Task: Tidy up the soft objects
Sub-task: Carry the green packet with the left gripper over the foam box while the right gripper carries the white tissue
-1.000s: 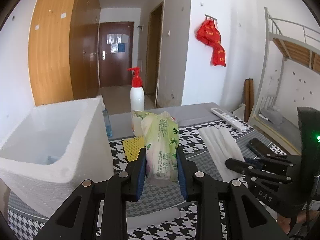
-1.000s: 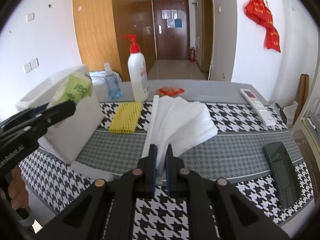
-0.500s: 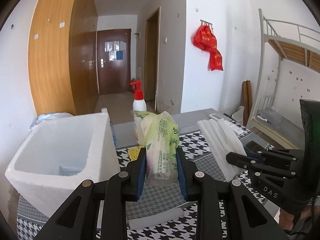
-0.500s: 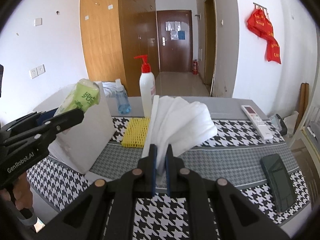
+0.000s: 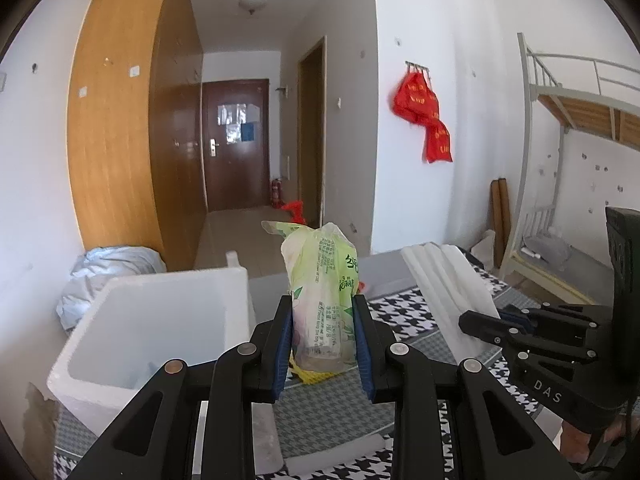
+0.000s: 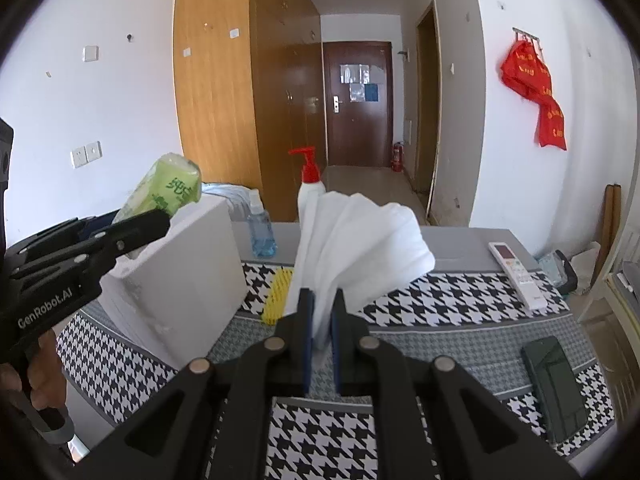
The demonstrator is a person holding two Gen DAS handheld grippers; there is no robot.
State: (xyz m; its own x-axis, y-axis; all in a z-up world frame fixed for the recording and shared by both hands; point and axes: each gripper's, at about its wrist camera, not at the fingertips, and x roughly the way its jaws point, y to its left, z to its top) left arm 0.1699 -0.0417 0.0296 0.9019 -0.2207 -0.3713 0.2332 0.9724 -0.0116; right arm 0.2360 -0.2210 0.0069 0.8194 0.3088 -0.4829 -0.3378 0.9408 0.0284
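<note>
So my left gripper (image 5: 323, 344) is clamped on a green tissue pack (image 5: 322, 300), blue pads pressing both sides near its bottom end. The pack stands upright between the jaws and sticks up well past the tips, off the table, with its crinkled top end highest. In the right wrist view the same pack (image 6: 166, 190) pokes up at an angle out of that gripper (image 6: 140, 226), above the near corner of the foam box (image 6: 180, 280).

My right gripper (image 6: 320, 322) is pinched nearly shut on a white foam sheet (image 6: 360, 240). It's gripped at the lower edge and the rest fans out upward in folds, clear of the table. From the left camera the sheet (image 5: 448, 284) sits off to the right of the pack, not touching it.

Outward from there: the foam box (image 5: 160, 320) is open-topped, just left of the pack and lower down. Under both grippers is the houndstooth cloth (image 6: 440, 300). A yellow mesh thing (image 6: 278, 294) lies on it beside the box, with a pump bottle (image 6: 310, 188) and a little blue bottle (image 6: 260, 232) behind. A remote (image 6: 516, 272) and a phone (image 6: 554, 384) lie off to the right.
</note>
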